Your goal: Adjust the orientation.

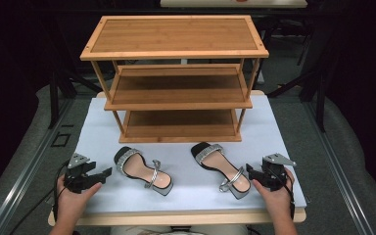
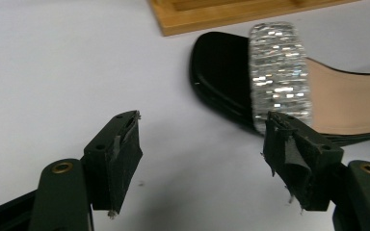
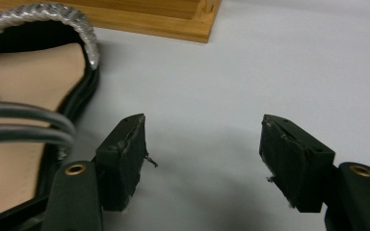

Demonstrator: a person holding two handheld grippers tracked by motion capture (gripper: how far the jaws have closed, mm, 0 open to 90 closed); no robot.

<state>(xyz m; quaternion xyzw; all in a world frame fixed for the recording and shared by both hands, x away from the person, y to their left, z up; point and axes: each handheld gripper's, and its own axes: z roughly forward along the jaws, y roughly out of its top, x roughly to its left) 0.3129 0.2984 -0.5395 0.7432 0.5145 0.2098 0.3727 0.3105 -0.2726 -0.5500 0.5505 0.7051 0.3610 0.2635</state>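
**Two sandals, both grippers empty**

I see the left sandal [image 1: 143,169] and right sandal [image 1: 221,166] lying on the white mat [image 1: 186,147], in front of the rack [image 1: 176,78]. My left gripper [image 1: 94,175] sits beside the left sandal, jaws wide. The right gripper [image 1: 254,172] rests near the right sandal's heel (jaws wide too).

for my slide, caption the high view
Open left gripper and right gripper flank two sandals before an empty rack.
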